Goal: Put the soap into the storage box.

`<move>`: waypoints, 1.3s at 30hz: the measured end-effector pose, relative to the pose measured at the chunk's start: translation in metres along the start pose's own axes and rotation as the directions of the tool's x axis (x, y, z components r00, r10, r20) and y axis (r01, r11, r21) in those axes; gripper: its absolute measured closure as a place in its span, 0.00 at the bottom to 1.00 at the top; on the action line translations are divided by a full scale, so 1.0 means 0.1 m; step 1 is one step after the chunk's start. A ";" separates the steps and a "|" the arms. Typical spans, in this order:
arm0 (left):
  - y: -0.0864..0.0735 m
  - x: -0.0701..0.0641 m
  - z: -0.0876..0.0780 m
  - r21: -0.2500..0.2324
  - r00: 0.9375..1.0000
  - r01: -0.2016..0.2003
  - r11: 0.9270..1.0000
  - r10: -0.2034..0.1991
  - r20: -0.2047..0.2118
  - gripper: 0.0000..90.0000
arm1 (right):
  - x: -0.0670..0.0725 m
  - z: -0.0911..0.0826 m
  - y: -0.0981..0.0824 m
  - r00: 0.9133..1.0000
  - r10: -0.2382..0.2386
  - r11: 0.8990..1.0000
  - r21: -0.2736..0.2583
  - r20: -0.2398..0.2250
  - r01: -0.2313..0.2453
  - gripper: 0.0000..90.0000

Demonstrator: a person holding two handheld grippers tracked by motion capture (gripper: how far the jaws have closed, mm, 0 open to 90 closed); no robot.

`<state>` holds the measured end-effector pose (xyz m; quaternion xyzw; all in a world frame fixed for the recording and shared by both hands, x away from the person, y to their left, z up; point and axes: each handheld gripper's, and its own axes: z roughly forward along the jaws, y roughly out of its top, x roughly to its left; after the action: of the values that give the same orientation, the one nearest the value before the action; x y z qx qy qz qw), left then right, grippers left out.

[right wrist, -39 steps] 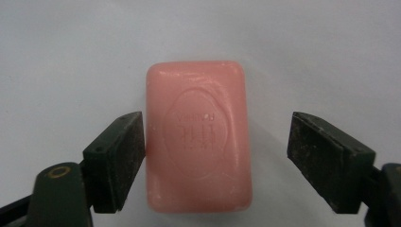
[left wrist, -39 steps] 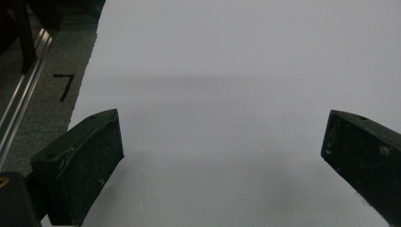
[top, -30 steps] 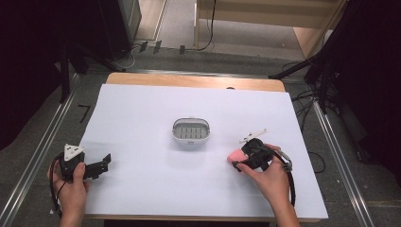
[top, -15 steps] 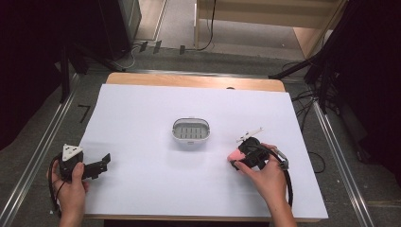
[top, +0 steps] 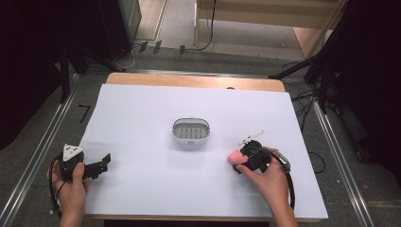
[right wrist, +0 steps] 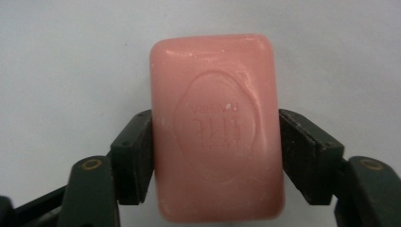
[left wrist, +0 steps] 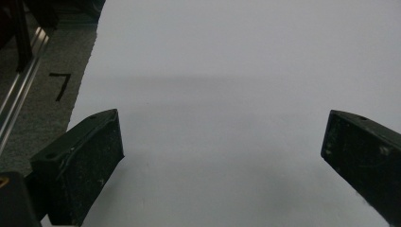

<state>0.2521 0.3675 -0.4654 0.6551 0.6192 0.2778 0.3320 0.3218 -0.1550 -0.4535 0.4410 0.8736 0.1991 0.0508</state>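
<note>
1. A white sheet (top: 142, 109) covers the wooden table, and a small white oval plastic soap dish with a slotted grey floor (top: 190, 130) sits near its middle.
2. The right gripper (top: 246, 161), held in the person's right hand (top: 267, 177), is on the right part of the sheet, well apart from the dish.
3. Its two black jaws are clamped on the long sides of a pink rectangular bar of soap with rounded corners and an embossed oval stamp (right wrist: 217, 125); in the high view the soap (top: 233, 156) shows just left of the gripper.
4. The left gripper (top: 97, 166), in the left hand (top: 71, 187), is at the sheet's near left edge.
5. Its jaws stand wide apart, with bare white sheet between them.
</note>
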 end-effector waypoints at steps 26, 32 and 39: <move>0.00 0.00 0.00 -0.004 1.000 -0.002 1.000 0.002 0.000 0.00 | 0.06 -0.23 0.41 0.981 -0.192 0.980 -0.057 -0.029 0.190 0.43; 0.00 0.00 0.00 -0.004 1.000 -0.003 1.000 0.003 -0.001 0.00 | 0.10 -0.27 0.55 0.968 -0.248 0.967 -0.069 -0.047 0.244 0.43; 0.00 0.00 0.00 -0.004 1.000 -0.003 1.000 0.003 0.000 0.00 | 0.12 -0.30 0.66 0.954 -0.292 0.953 -0.100 -0.071 0.285 0.43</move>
<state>0.2517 0.3672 -0.4654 0.6554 0.6177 0.2796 0.3328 0.3562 -0.1191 -0.3985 0.2971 0.9204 0.2466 0.0619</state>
